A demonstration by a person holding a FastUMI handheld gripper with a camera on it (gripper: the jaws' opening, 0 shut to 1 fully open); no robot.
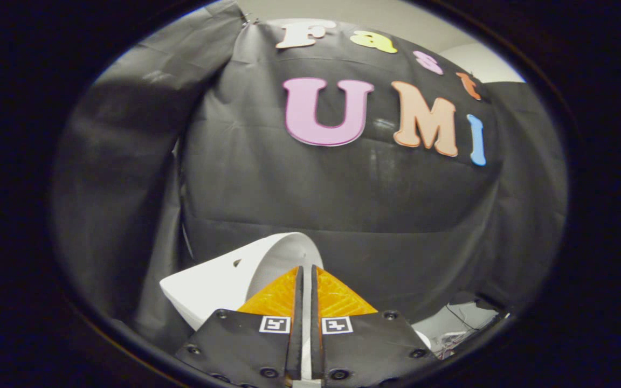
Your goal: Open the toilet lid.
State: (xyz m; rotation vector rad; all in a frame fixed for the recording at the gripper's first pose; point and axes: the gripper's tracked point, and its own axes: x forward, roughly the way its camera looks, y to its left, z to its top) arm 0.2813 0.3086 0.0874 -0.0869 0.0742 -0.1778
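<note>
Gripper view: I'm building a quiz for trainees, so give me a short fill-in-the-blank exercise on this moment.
1. The gripper's two orange fingers stand nearly ____, a thin white edge between them.
2. The toilet lid is ____ in colour.
3. The lid is raised and stands in front of the ____ cloth wall.

Missing words: shut; white; black

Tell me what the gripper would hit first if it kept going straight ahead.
Probably the raised white toilet lid, whose curved edge stands just beyond the nearly shut gripper. Past it hangs the black cloth wall. Depth is hard to judge in this view.
</note>
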